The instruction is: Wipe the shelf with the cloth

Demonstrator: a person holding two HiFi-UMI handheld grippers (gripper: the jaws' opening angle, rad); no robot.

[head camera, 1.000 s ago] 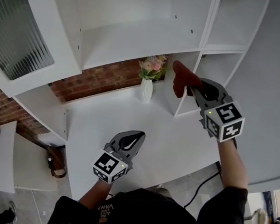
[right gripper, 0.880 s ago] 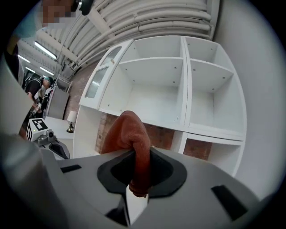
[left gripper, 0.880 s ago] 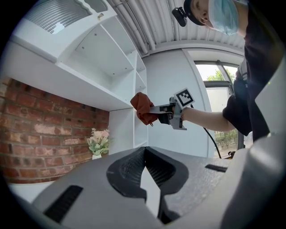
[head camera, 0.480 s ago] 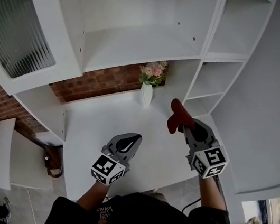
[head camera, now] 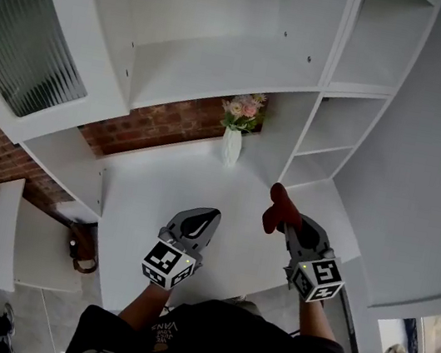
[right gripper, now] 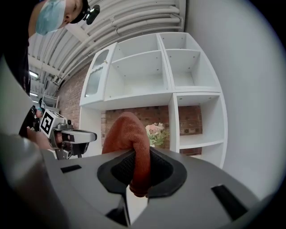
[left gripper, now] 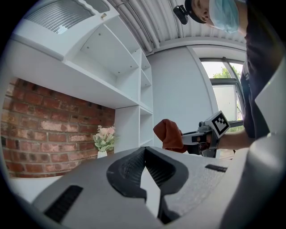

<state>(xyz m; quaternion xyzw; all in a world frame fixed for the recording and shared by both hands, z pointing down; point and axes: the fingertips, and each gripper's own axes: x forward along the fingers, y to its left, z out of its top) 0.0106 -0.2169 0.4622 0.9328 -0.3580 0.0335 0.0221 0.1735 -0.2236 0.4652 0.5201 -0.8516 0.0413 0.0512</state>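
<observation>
Right gripper view: my right gripper (right gripper: 136, 172) has its jaws closed on the cloth (right gripper: 128, 136), which is pinched near one end, with a short tail below the pads. In the head view the right gripper (head camera: 283, 221) holds the cloth (head camera: 277, 207) in the air over the white desk (head camera: 158, 194), at about 4 o'clock from the vase of flowers (head camera: 234, 132). It touches no surface.

The left gripper (left gripper: 144, 162) has its jaws closed on nothing. It sits low over the desk at 9 o'clock from the right one.

Step in hand, as I judge it: carrying the cloth, not wiping. The shelf (head camera: 222, 70) lies up at 12 o'clock, well apart from the cloth. The next move calls for a reach up and forward, then laying the cloth flat on the board before any stroke.

Cloth condition: rust-red, nubby weave, bunched into a rounded hump above the jaws. Only a small face is available for contact.
</observation>
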